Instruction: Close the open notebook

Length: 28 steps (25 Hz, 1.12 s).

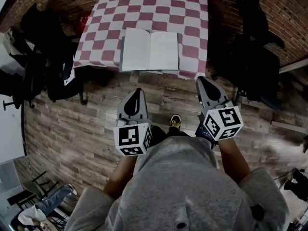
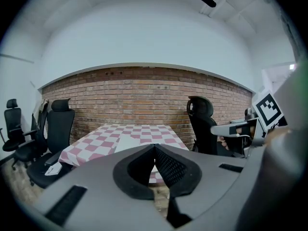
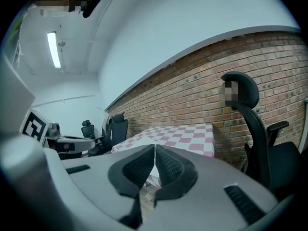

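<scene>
- The person's grey sweatshirt fills the bottom of the head view.
- The left gripper is held over the wooden floor, short of the table; its jaws are pressed together with nothing between them.
- The right gripper is level with it, just before the table edge; its jaws are likewise pressed together and empty.
- The notebook lies open and flat at the near edge of the table, on a red-and-white checked cloth, apart from both grippers.
- A black office chair stands left of the table, another office chair right.
</scene>
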Each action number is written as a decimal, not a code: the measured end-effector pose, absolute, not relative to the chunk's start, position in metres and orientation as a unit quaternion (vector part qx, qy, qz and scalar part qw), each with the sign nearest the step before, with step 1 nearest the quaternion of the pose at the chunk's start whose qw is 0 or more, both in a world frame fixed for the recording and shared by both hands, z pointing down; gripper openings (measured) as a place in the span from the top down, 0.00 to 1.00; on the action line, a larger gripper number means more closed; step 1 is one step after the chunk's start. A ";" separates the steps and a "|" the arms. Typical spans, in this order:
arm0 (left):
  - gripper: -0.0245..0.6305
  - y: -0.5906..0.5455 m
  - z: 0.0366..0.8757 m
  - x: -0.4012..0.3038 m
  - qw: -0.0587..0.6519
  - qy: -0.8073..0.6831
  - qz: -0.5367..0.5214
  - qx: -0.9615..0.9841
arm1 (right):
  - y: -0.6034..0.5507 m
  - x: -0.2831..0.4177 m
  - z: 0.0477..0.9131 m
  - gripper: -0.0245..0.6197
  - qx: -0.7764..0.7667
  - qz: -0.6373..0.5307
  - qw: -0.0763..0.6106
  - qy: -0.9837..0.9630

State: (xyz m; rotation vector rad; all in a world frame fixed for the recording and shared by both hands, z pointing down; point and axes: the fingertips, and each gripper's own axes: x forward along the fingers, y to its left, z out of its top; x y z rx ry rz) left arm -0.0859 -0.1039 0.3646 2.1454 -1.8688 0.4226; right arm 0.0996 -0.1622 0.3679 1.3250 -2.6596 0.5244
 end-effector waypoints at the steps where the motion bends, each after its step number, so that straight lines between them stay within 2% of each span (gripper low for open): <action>1: 0.95 -0.103 0.364 -0.085 0.131 -0.645 0.145 0.738 | -0.162 0.100 0.368 0.92 0.436 0.174 0.061 -0.881; 16: 0.95 -0.099 0.367 -0.087 0.130 -0.655 0.151 0.729 | -0.162 0.097 0.365 0.92 0.420 0.176 0.050 -0.889; 28: 0.94 -0.115 0.390 -0.120 0.157 -0.661 0.150 0.718 | -0.172 0.071 0.381 0.92 0.414 0.186 0.061 -0.889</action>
